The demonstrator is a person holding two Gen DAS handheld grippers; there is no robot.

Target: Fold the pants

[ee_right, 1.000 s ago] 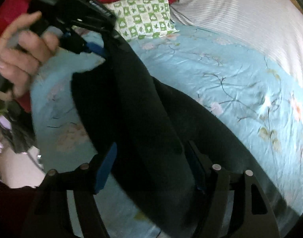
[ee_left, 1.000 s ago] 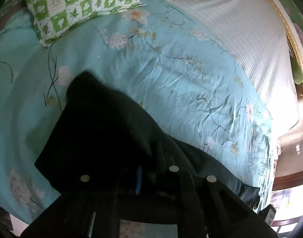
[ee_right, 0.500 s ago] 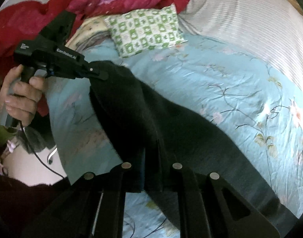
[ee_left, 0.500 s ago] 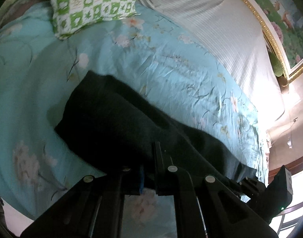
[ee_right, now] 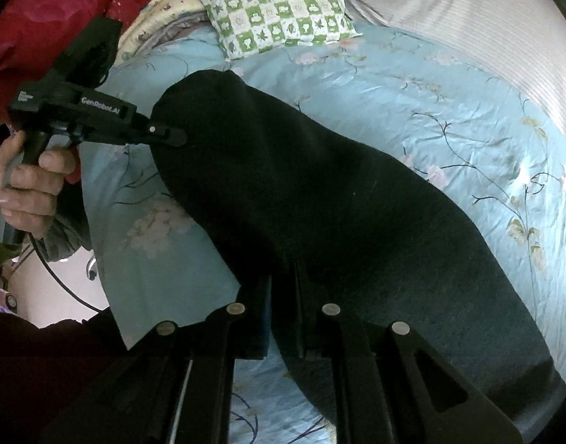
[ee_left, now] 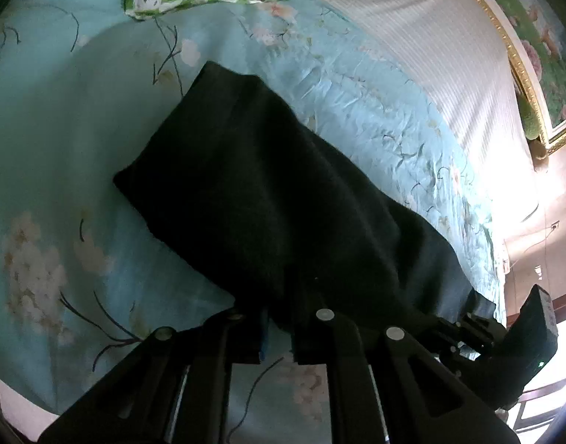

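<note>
Fingers (ee_left: 309,318) of the left gripper (ee_left: 277,327) are seen pressed onto an edge of the black pants (ee_left: 283,192), the cloth being pinched between them at the 6 o'clock side of the left wrist view. From that grip the pants are stretched away toward 11 o'clock, where a squared-off end is laid on the teal floral bedsheet (ee_left: 61,148). In the same view the right gripper (ee_left: 479,333) is seen at 4 o'clock, with the far edge of the garment drawn to its tips.

On the right wrist view the right gripper (ee_right: 283,318) is likewise closed on the pants (ee_right: 338,203) — dark fabric is clamped between its two fingers (ee_right: 312,307) at 6 o'clock and spreads out toward 4 o'clock over the bedsheet (ee_right: 449,92). At 9 o'clock the left gripper (ee_right: 164,135) is shown side-on, held by a hand (ee_right: 27,185); its tip meets the rounded end of the garment, which is held raised there above the sheet.

A green-and-white checked pillow (ee_right: 279,7) is placed at 12 o'clock on the bed, just beyond the pants and apart from them. A red quilt (ee_right: 61,3) is heaped at 11 o'clock, and a pale striped cover (ee_right: 468,11) is spread from 1 to 2 o'clock. A gold-framed picture (ee_left: 534,55) is visible at 2 o'clock in the left view.
</note>
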